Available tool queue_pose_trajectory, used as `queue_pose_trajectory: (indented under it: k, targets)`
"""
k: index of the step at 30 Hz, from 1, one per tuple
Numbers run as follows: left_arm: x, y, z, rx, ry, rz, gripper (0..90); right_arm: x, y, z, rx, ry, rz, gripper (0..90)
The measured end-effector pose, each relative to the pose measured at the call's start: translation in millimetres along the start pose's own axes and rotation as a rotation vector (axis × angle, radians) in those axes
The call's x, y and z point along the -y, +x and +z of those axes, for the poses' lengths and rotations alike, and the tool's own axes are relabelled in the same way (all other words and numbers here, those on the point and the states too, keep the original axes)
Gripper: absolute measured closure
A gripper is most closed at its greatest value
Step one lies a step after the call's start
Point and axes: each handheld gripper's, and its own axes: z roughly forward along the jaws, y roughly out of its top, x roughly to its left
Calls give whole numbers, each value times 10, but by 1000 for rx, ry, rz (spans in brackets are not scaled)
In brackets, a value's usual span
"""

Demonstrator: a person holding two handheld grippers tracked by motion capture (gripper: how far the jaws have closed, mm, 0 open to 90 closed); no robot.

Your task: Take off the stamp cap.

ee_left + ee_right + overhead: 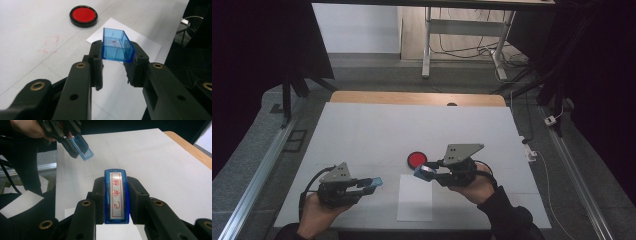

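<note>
Stamp and cap were apart, one in each hand. The right hand-held gripper (426, 172) was clamped on a blue self-inking stamp (116, 196), its jaws pressed on the long sides, so the stamp's long axis ran straight out along the jaws; its face with red characters inside a red frame was turned up toward the gripper's camera. The left hand-held gripper (373, 183) held the stamp's clear blue cap (116, 45) the same way, pinched by its sides, open mouth pointing away from the hand. Across the tabletop (362, 135) the two faced one another: the cap lay off to the left of the stamp, the stamp's tip aimed roughly toward it, with a gap between them. Both hovered above the surface, not resting on it.

My guess was that the next move depended on what lay beneath that gap: a white sheet of paper (414, 197) just below and between the tips, nearer the right hand-held gripper, and a round red ink pad (416, 159) just beyond the paper's far edge, close to the stamp's tip. The right hand was plainly the nearer to both.

White covering lay over the tabletop, with a wooden edge showing at the far side and faint red smears (48, 45) near the pad. Beyond stood a dim room with grey flooring, desk legs (427, 45) and loose cables.
</note>
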Motion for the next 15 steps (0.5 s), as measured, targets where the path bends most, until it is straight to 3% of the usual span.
queue_pose_trajectory:
  k: [15]
  targets:
    - [245, 33, -253, -74, -15, -80, 682, 15, 2, 16, 33, 17, 19, 704]
